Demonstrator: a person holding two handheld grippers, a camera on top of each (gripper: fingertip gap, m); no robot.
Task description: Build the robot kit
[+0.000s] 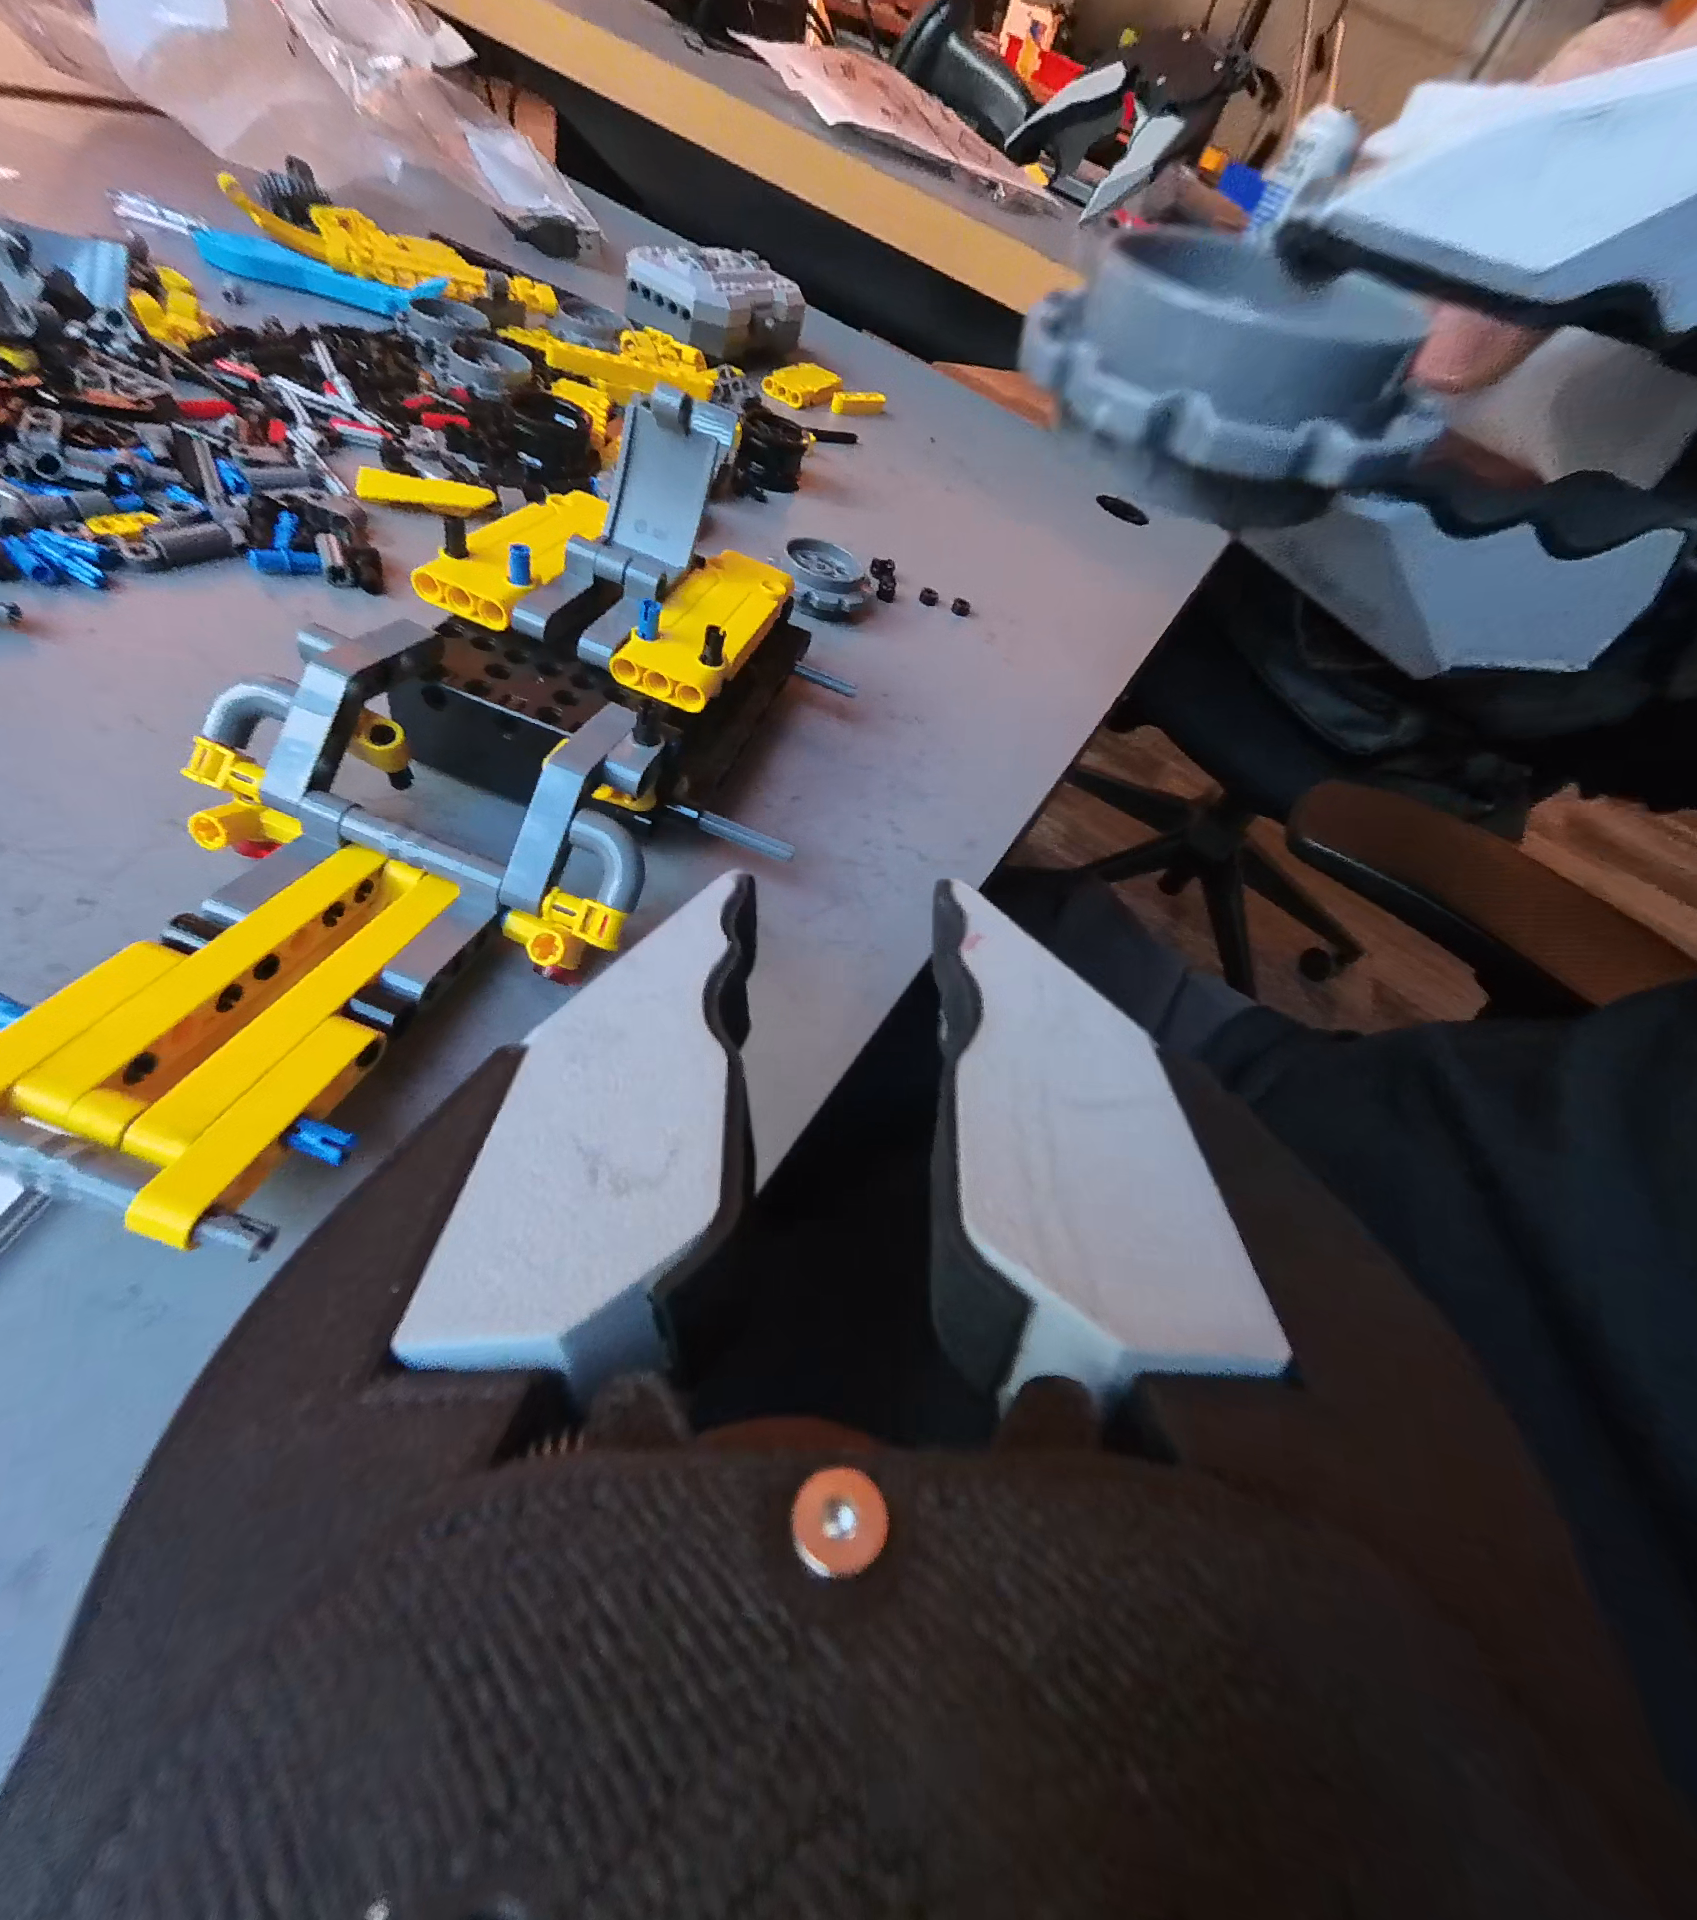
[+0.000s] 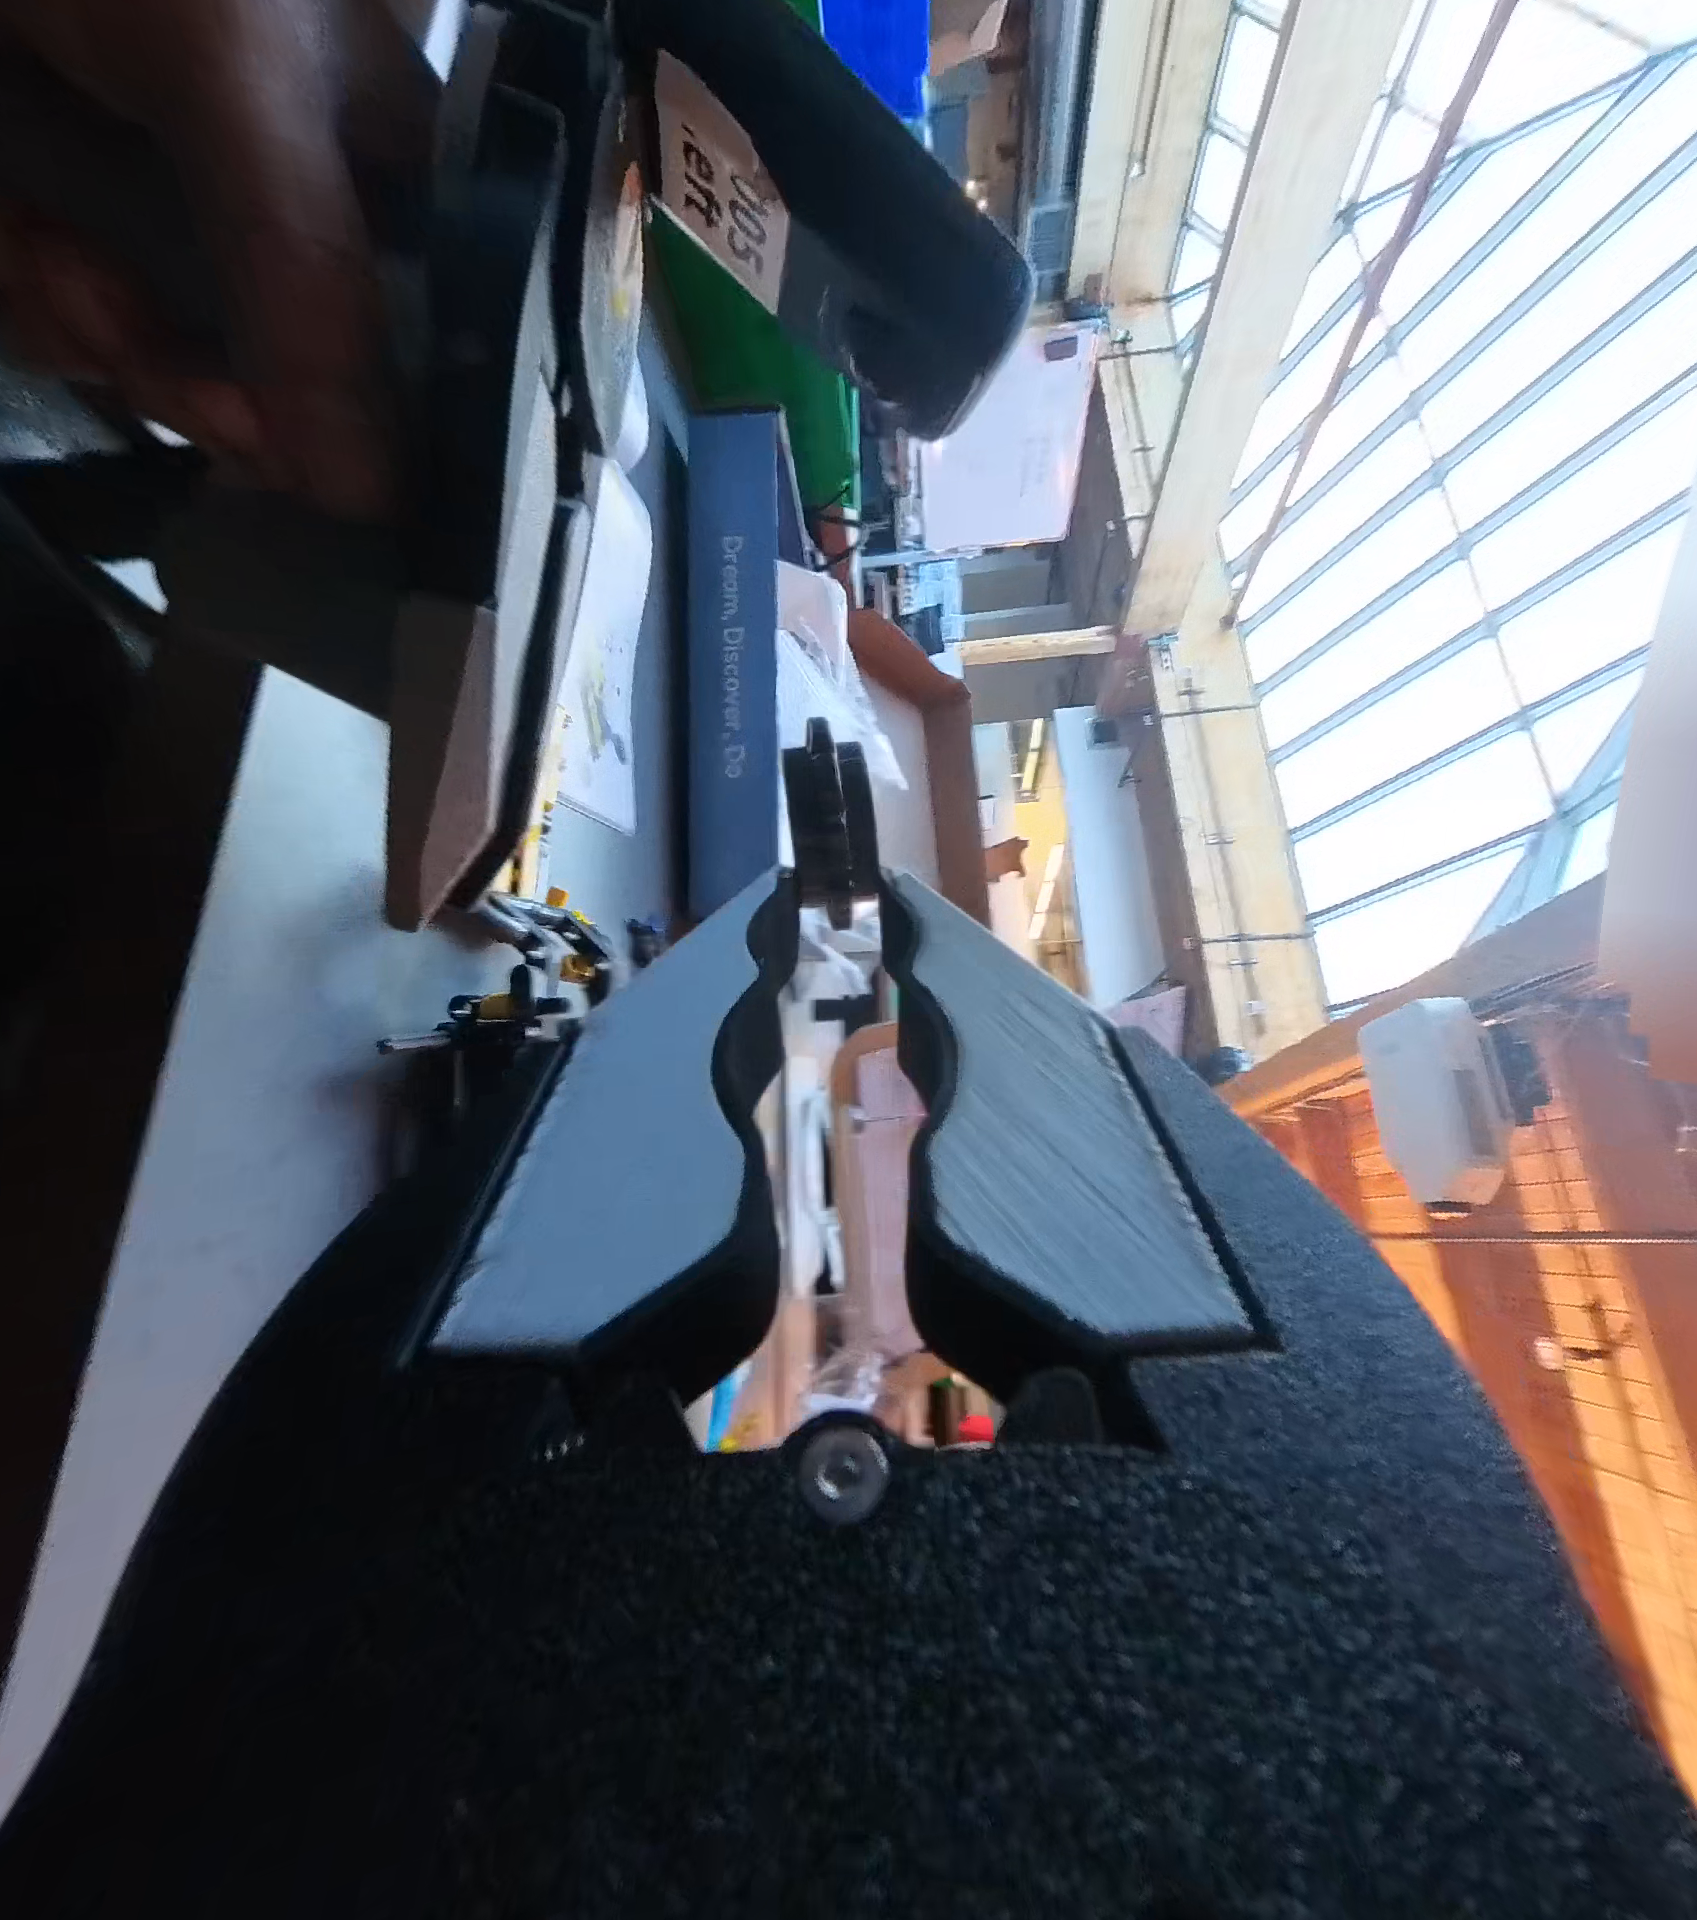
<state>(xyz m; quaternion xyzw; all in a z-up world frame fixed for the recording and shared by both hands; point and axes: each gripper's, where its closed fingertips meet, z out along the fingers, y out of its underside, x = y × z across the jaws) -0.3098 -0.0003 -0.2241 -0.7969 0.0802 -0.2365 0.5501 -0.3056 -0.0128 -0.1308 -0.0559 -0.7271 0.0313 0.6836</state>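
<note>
One grey toothed ring (image 1: pixel 1228 384) flat in right hand-held gripper (image 1: pixel 1363 384); left hand-held gripper (image 1: pixel 839 914) agape, empty.

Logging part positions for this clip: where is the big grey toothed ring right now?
The grey toothed ring is off the table, clamped in the right gripper at the upper right of the left wrist view, above the table's edge.

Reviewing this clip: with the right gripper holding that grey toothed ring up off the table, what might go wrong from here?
1. The right gripper pinches the grey toothed ring only at its rim, beyond the table edge; a slip would likely send it to the floor.
2. The open left gripper hovers close to the yellow and grey brick assembly; a careless swing may knock it.
</note>
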